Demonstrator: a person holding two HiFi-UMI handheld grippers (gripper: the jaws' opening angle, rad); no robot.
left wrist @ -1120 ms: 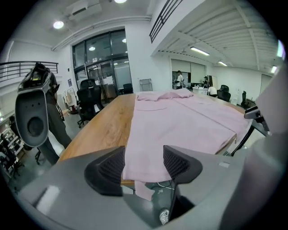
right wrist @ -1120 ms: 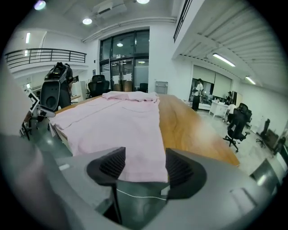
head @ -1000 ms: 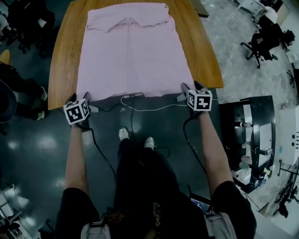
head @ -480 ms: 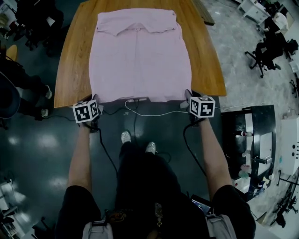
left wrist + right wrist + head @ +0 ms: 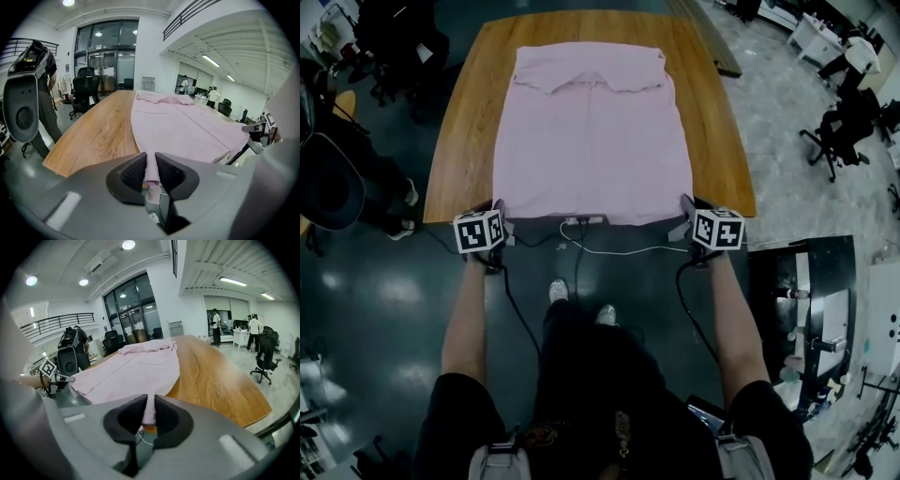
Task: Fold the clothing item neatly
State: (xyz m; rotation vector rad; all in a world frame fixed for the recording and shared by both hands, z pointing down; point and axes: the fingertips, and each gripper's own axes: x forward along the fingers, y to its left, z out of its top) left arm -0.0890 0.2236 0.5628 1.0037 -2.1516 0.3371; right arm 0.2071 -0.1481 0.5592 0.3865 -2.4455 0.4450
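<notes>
Pink shirt (image 5: pixel 591 141) is seen spread flat, collar at the far end, on a wooden table (image 5: pixel 459 141) in the head view. Its near hem is laid along the table's near edge, where both bottom corners can be reached, and the left gripper (image 5: pixel 498 210) and right gripper (image 5: pixel 685 208) are held at those two corners. In the left gripper view, the jaws, which have just been closing, are shown pinching a fold of the hem, with the cloth running away flat over the tabletop. In the right gripper view, the jaws have likewise just been closing and are clamped on the opposite corner. The paired grip is judged to be preparation for lifting the hem evenly toward the collar for a first fold.
</notes>
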